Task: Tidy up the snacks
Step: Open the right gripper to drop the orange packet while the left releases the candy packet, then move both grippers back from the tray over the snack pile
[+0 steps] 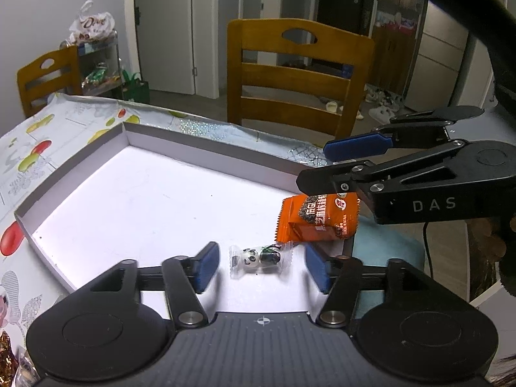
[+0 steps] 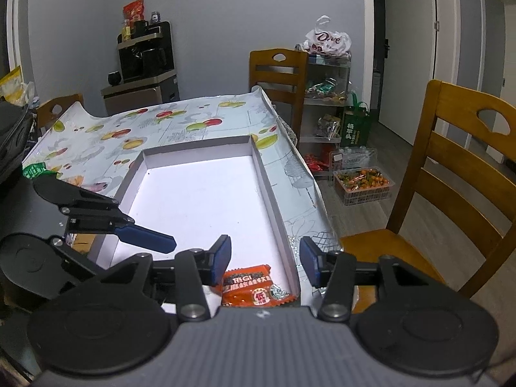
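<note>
The left hand-held gripper (image 1: 261,266) stands open astride the panda candy (image 1: 259,258), laid in the white tray (image 1: 206,143); the orange snack packet (image 1: 319,222) lies at its two o'clock, under the open, empty right hand-held gripper (image 2: 265,262), so both snacks gather near one corner.

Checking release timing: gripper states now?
Left gripper: open, panda candy lying loose between its fingers.
Right gripper: open, orange snack pack released in the tray.

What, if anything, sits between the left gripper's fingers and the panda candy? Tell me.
Nothing visible. The panda candy lies on the white tray floor in the gap of the open left gripper, with bare tray on either side of it. The orange snack packet lies beyond it, under the right gripper.
</note>
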The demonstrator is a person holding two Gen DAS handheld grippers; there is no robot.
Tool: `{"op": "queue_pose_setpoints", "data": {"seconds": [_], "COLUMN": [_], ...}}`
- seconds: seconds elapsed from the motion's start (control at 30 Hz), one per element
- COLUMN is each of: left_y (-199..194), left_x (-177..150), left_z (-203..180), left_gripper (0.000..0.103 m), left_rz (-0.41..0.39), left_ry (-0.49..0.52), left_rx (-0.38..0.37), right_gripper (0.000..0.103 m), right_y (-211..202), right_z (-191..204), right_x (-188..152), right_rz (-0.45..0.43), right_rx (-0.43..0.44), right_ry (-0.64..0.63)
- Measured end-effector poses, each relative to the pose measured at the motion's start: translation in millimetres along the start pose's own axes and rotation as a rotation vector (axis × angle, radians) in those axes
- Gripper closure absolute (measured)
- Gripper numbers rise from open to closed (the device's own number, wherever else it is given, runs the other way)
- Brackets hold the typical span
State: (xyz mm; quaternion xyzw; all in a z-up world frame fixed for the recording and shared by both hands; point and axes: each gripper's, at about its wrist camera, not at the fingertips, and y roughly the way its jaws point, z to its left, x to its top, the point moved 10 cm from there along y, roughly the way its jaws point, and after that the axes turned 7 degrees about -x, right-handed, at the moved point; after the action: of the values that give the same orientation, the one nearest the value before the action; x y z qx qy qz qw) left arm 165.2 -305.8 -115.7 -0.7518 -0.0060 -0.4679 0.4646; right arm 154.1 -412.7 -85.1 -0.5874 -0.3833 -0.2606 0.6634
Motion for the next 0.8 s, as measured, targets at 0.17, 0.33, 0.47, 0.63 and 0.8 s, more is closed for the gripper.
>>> {"op": "queue_pose_setpoints", "data": {"seconds": [0.17, 0.33, 0.47, 0.63, 0.8], "left_y": [-5.7, -9.8, -12.5, -17.7, -23.7], "left_x": [-0.6, -2.8, -3.9, -5.6, -5.2], "left_z": [2.2, 5.4, 7.6, 8.4, 6.4], "left_gripper": [0.025, 0.019, 0.019, 0.019, 0.019], "left_rz": [-0.014, -0.022, -0.029, -0.038, -0.056], "left_ry": [-0.015, -0.032, -0.037, -0.028, -0.021], "left_rx": [-0.001, 0.004, 0.009, 0.009, 0.001], "right_gripper": [0.044, 0.040, 0.035, 0.035, 0.034], "right_y": [-2.8, -8.2, -7.6, -7.7, -8.5], "right_z": [-0.3, -1.5, -6.2, -6.9, -6.7], "right_x": [-1.6, -3.3, -3.8, -2.6, -0.9], "right_rz": [0.001, 0.005, 0.013, 0.018, 0.026], "right_rx": [-0.018, -0.018, -0.026, -0.029, -0.038], "right_ry": [-0.006, 0.012, 0.040, 0.057, 0.081]}}
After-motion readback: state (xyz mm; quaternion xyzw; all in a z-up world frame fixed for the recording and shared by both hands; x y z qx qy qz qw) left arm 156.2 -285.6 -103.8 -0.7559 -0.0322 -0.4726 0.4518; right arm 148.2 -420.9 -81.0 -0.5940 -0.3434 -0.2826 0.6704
